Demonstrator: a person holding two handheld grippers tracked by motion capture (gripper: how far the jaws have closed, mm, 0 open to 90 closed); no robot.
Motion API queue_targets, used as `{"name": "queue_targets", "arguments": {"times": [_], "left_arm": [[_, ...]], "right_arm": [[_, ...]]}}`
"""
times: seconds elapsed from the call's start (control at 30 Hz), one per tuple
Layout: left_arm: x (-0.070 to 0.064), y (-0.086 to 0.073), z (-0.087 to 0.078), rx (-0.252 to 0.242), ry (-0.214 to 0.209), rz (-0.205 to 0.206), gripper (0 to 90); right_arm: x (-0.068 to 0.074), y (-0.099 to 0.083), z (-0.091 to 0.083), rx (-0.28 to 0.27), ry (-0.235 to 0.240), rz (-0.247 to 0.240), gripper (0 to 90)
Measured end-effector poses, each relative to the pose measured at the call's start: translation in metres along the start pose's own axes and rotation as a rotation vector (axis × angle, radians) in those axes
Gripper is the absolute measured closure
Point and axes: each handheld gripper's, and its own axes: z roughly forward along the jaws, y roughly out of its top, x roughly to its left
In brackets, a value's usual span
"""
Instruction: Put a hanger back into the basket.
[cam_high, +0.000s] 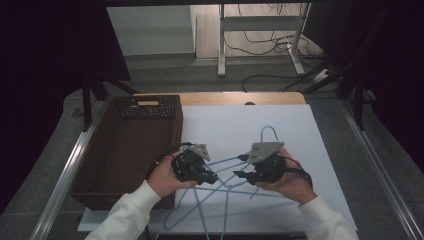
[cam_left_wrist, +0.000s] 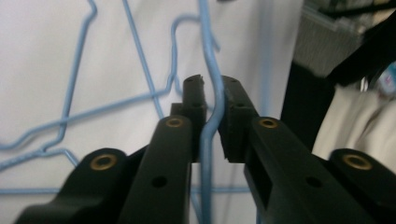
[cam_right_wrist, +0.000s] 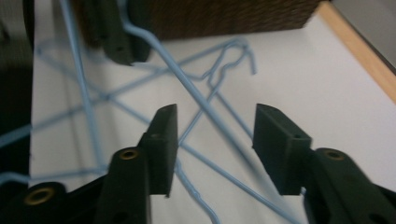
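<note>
At the left of the high view stands a dark brown woven basket (cam_high: 125, 150); nothing shows inside it. Just right of it, the left gripper (cam_high: 212, 177) has its jaws closed on a wire of the pale blue wire hangers (cam_high: 227, 192) tangled at lower centre. The right gripper (cam_high: 239, 174), jaws wide apart, holds nothing. This looks like separating one hanger; next, the right should probably close on a crossing wire.
</note>
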Motion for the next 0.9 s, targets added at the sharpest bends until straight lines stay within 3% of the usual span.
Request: {"name": "queue_targets", "arguments": {"times": [0.07, 0.1, 0.2, 0.27, 0.43, 0.67, 0.9], "left_arm": [[-0.003, -0.002, -0.006, -0.032, 0.001, 0.016, 86.9], [-0.004, -0.003, -0.007, -0.04, 0.014, 0.018, 87.5], [-0.004, -0.007, -0.014, -0.081, 0.03, -0.006, 87.4], [-0.004, -0.009, -0.019, -0.097, 0.033, -0.019, 87.4], [-0.006, -0.014, -0.032, -0.159, 0.071, -0.034, 87.5], [-0.01, -0.02, -0.065, -0.263, 0.14, -0.045, 87.5], [-0.008, -0.035, -0.095, -0.376, 0.198, -0.066, 87.7]], "right_arm": [[-0.006, -0.006, -0.018, -0.112, -0.007, 0.088, 45.0], [-0.007, -0.008, -0.028, -0.155, -0.044, 0.121, 42.5], [-0.007, -0.016, -0.054, -0.265, -0.11, 0.189, 37.6], [-0.007, -0.02, -0.067, -0.302, -0.122, 0.212, 36.2], [-0.001, -0.035, -0.079, -0.29, -0.131, 0.254, 31.4], [0.0, -0.06, -0.077, -0.258, -0.127, 0.324, 29.2], [0.0, -0.073, -0.067, -0.213, -0.119, 0.343, 27.7]]}}
